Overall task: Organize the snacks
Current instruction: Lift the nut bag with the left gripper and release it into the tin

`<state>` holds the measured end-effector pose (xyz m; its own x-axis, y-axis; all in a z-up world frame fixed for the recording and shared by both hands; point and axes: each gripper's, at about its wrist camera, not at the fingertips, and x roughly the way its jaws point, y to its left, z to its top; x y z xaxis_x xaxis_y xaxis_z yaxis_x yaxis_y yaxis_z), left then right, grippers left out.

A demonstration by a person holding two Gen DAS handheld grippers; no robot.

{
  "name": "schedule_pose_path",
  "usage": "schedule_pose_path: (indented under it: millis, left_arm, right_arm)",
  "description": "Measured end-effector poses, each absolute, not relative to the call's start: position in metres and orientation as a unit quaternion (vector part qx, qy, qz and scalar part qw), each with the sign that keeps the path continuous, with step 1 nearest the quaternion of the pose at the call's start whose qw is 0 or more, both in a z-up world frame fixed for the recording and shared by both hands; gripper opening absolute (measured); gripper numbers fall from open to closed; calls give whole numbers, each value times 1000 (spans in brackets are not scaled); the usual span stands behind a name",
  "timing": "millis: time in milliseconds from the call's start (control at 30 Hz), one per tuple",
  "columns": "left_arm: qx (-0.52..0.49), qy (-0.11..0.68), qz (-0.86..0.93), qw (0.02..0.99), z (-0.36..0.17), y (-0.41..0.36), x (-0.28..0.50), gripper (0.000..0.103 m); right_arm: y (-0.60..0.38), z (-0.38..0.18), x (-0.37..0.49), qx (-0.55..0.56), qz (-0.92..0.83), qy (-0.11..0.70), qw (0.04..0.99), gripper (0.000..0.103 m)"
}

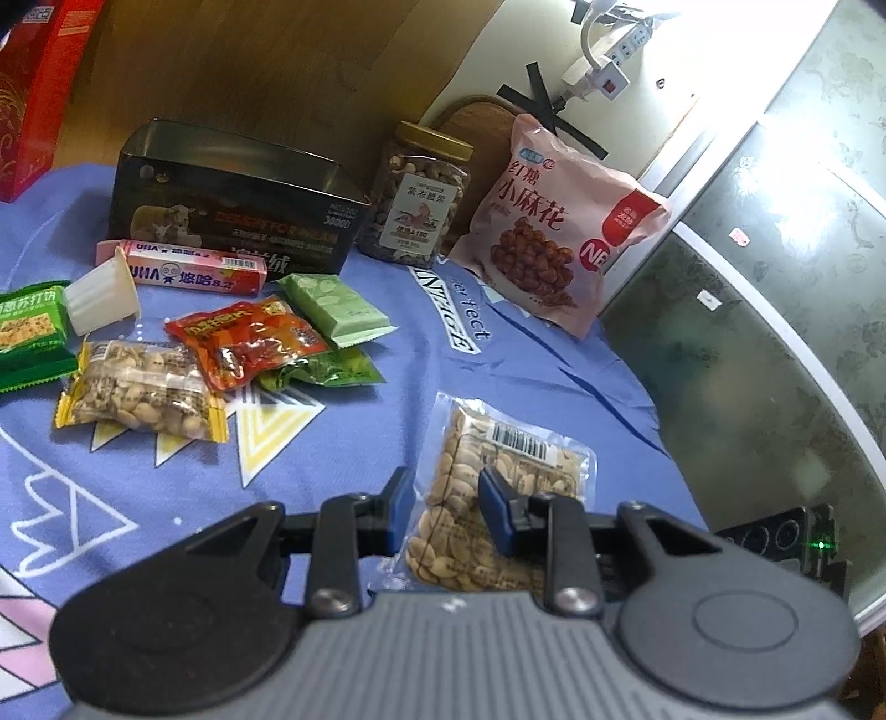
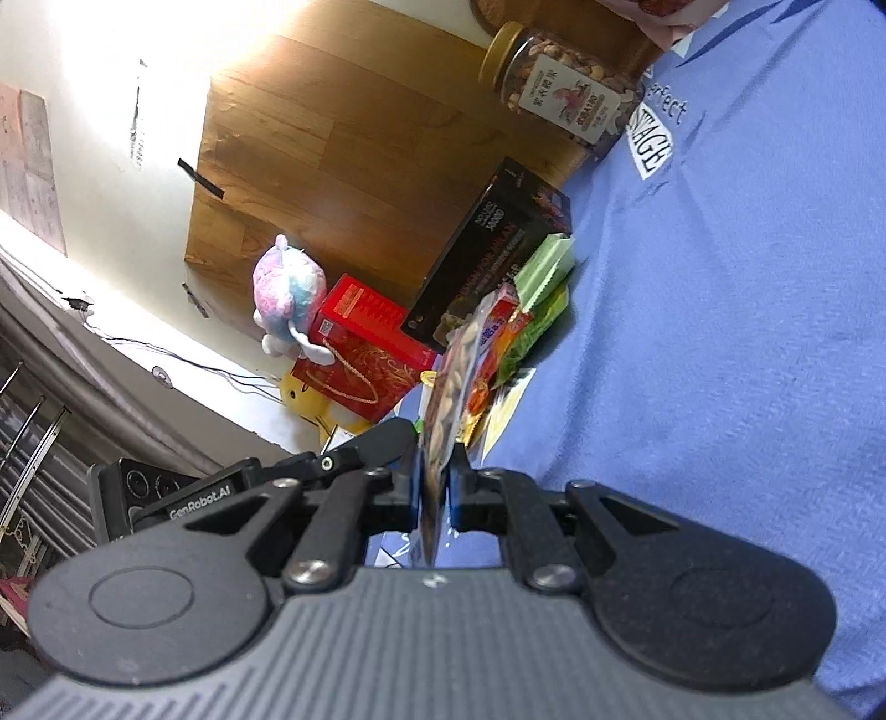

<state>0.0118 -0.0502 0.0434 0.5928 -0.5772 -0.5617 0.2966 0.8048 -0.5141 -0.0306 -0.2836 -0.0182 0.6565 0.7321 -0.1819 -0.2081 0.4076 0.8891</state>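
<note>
Right gripper (image 2: 433,487) clamped on thin nut packet (image 2: 443,382); left gripper (image 1: 446,498) apart. Light, crinkly, slippery: best pinched at sealed edge.

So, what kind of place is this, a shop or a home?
Probably a home: a plush toy sits by a red gift box, a power strip hangs on the wall, and a printed blue cloth covers the table.
</note>
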Motion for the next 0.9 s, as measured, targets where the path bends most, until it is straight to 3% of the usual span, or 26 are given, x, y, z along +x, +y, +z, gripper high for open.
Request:
schedule_pose_path:
  millis: [900]
  left_arm:
    - [-260, 340, -252, 868, 23, 28, 25, 26]
  right_arm:
    - [-220, -2, 7, 390, 286, 343, 805, 13]
